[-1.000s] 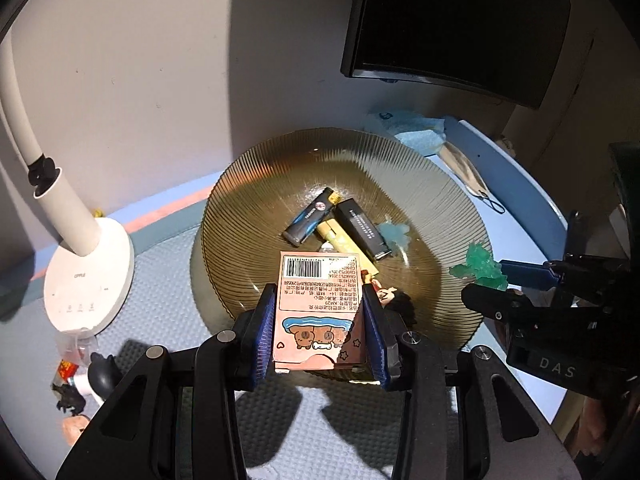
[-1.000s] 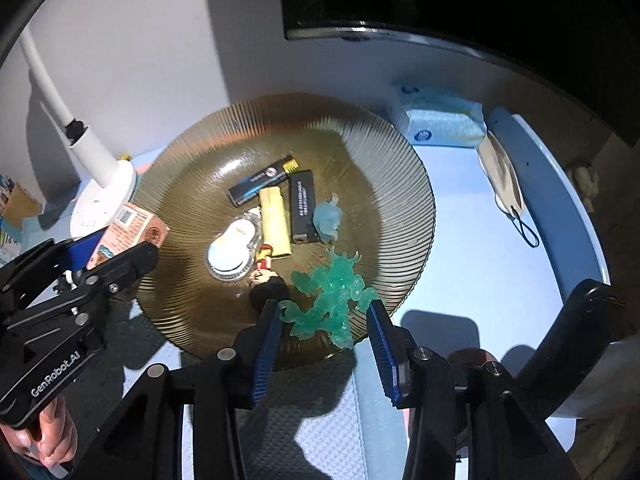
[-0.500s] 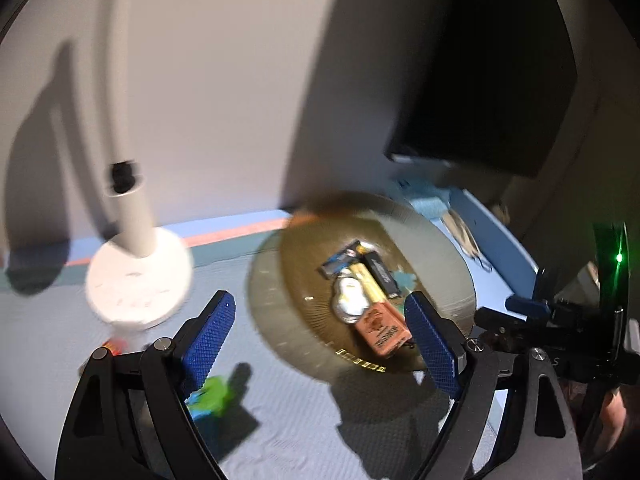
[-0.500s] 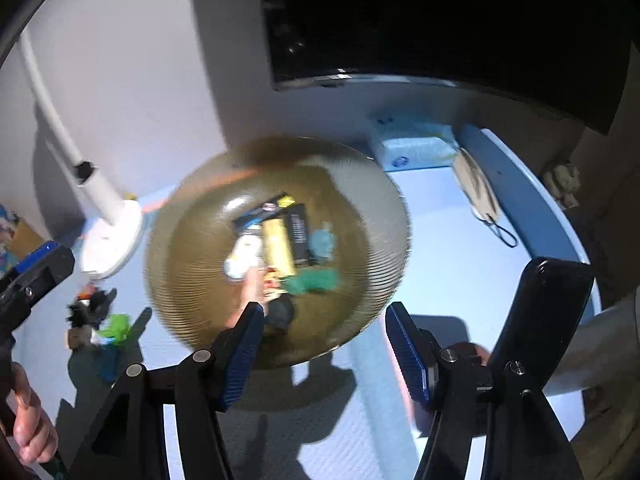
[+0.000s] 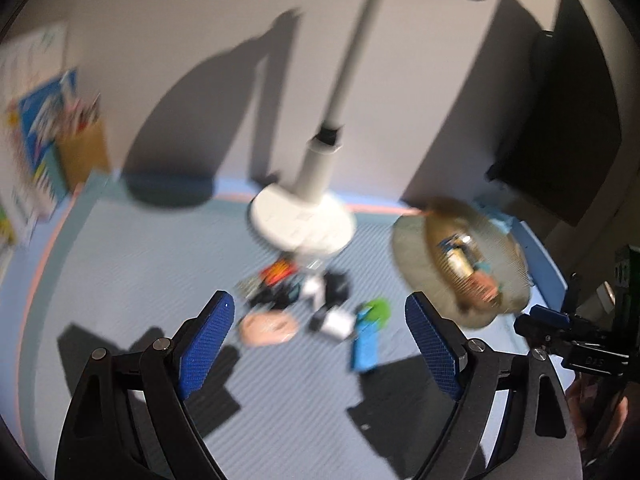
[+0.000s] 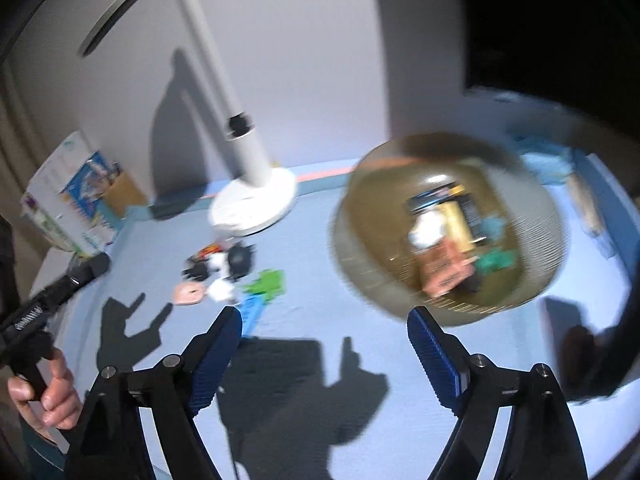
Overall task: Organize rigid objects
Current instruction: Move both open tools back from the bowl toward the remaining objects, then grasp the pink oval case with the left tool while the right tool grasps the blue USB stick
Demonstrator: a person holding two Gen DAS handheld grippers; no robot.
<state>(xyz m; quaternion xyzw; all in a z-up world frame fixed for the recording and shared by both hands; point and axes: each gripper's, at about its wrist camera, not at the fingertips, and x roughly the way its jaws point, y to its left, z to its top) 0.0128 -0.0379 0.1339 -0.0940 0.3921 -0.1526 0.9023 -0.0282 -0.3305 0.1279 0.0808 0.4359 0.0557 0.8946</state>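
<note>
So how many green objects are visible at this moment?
2: a green toy in the brown plate, and a green piece on the mat beside the loose pile near the lamp base. Blur may hide others.

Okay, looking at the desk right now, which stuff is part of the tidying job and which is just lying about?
Part of the job:
- ribbed brown bowl, already holding small items
- loose pile by the lamp: pink disc, green piece, blue piece, blurred dark bits

Just lying about:
- white desk lamp
- colourful box
- dark monitor
</note>
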